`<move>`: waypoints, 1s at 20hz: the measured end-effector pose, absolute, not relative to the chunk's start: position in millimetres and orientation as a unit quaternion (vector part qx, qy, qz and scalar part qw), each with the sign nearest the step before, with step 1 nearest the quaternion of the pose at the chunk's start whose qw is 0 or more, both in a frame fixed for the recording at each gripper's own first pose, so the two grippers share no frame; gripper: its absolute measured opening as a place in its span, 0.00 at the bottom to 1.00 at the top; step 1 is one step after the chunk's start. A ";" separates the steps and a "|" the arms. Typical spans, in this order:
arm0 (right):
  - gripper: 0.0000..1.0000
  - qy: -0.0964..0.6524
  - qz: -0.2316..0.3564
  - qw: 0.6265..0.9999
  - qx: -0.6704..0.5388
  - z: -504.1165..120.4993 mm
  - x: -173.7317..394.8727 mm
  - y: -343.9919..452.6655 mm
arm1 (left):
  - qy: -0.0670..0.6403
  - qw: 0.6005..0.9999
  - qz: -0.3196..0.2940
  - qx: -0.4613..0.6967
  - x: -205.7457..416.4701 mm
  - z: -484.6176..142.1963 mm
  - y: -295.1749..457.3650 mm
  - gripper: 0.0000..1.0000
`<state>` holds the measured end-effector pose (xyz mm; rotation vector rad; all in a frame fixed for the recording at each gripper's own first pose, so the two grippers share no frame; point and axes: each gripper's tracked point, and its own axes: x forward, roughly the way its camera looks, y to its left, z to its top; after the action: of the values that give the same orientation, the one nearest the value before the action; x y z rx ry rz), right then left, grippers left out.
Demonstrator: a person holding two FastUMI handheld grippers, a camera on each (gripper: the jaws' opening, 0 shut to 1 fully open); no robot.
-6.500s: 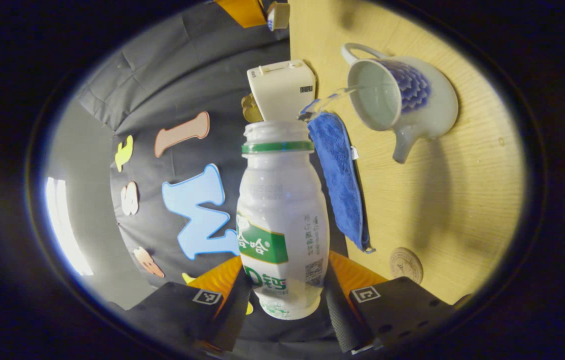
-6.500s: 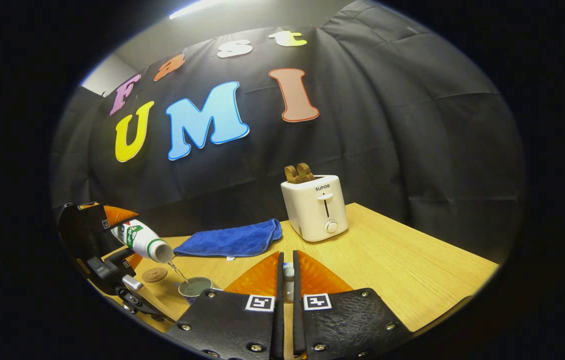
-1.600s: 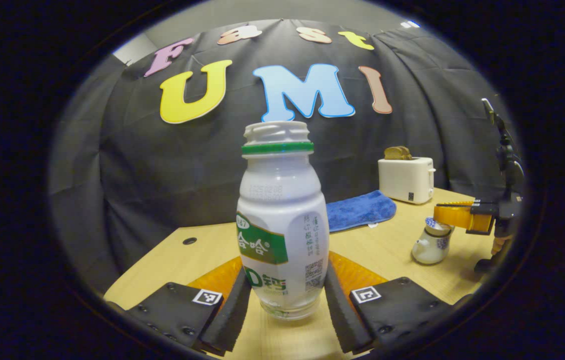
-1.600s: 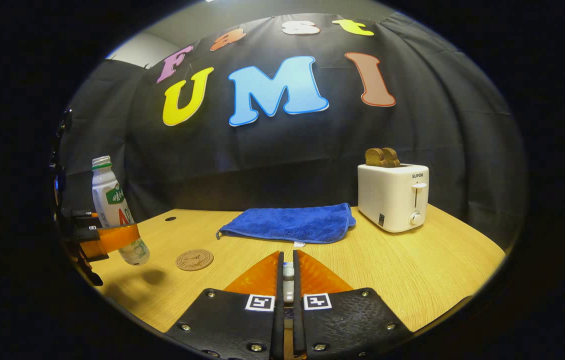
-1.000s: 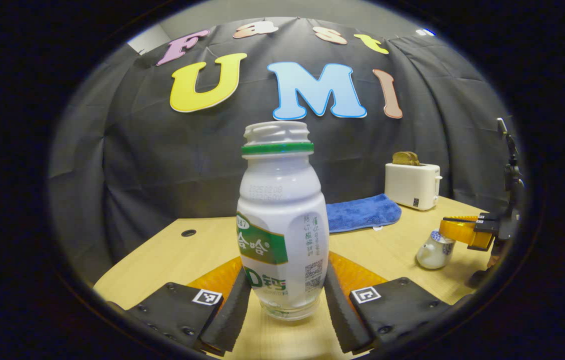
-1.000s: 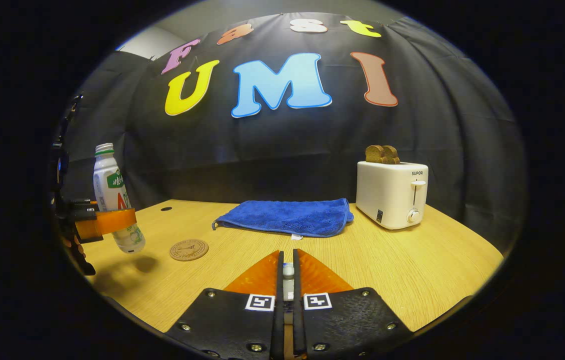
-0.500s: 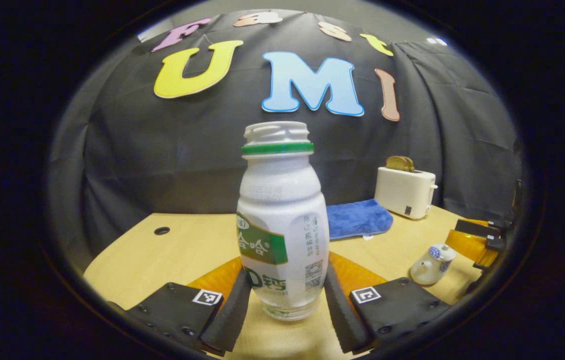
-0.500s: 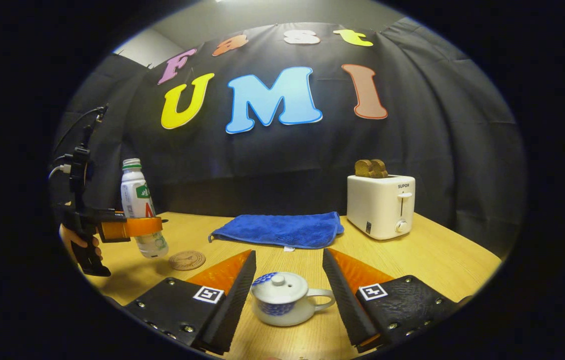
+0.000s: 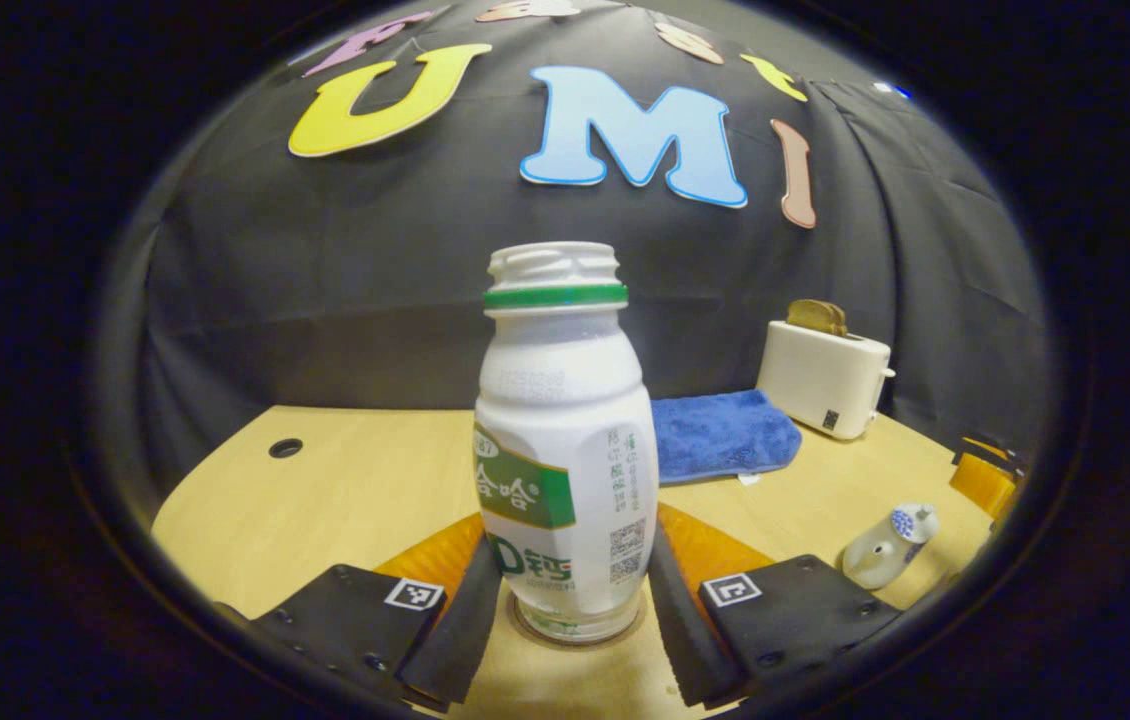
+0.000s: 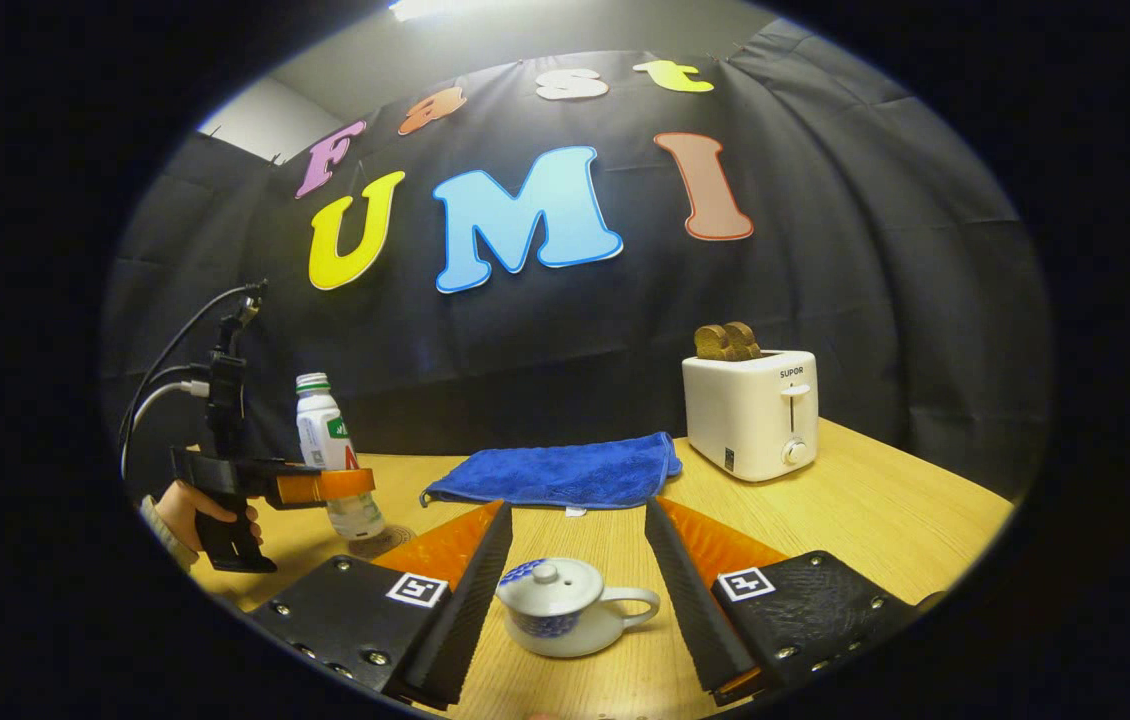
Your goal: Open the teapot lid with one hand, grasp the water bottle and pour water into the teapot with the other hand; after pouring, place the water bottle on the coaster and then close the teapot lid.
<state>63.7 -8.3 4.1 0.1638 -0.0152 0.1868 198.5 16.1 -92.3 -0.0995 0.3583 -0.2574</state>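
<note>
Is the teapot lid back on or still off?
On. In the right gripper view the lid sits seated on the teapot, knob up, between the right gripper's open, untouching fingers.

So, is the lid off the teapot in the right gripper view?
No, the lid sits closed on the teapot, which stands between the open fingers of the right gripper.

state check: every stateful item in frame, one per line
water bottle: uncapped, upright, on the coaster
left gripper: shut on the water bottle
teapot: lid on
right gripper: open, fingers either side of the teapot
toaster: bread up
blue cloth: folded flat
</note>
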 end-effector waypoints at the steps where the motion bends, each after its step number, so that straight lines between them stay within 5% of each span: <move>1: 0.83 -0.007 0.093 0.992 0.085 4.4 63.6 -9.1 | 0.180 0.974 -0.128 -0.054 201.5 -96.6 12.4 0.79; 11: 0.83 -0.005 0.092 0.991 0.102 5.1 64.4 -13.8 | 0.160 0.979 -0.118 -0.046 201.6 -109.4 10.4 0.80; 20: 0.83 -0.003 0.094 0.990 0.102 4.7 65.0 -12.8 | 0.144 0.982 -0.119 -0.026 191.1 -102.7 8.1 0.91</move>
<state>65.0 -12.8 4.7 0.2037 -0.0064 0.1878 191.1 8.1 -102.7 -0.0518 0.2888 -0.2392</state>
